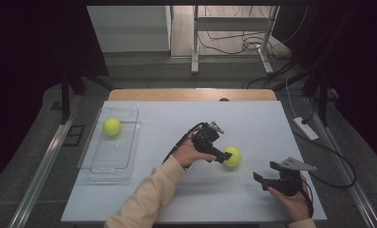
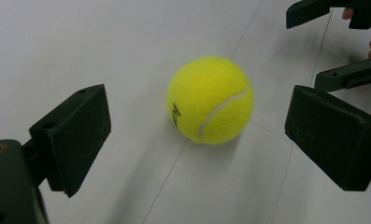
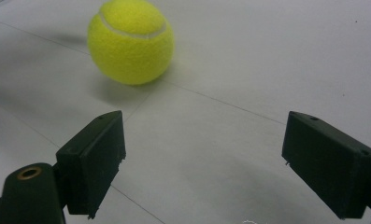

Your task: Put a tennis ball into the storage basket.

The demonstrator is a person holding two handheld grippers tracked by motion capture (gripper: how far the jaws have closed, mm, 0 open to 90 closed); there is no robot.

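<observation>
tennis ball [image 2: 210, 100]: round, fuzzy felt | left gripper [image 2: 197, 135]: blocky matte black, wide apart

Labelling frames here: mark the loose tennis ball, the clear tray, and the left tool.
loose tennis ball [image 2: 210, 100], left gripper view, felt middle
clear tray [image 1: 131, 137], high view, right rim
left tool [image 1: 222, 156], high view, between its tips

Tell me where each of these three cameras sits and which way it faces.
High view: above the table's near edge, looking forward and down; sleeve, hands, left claw, right claw, clear plastic tray.
Left gripper view: on the left claw, facing its open jaws and the right claw.
Right gripper view: on the right claw, facing the table.
All three share the fuzzy yellow tennis ball.
</observation>
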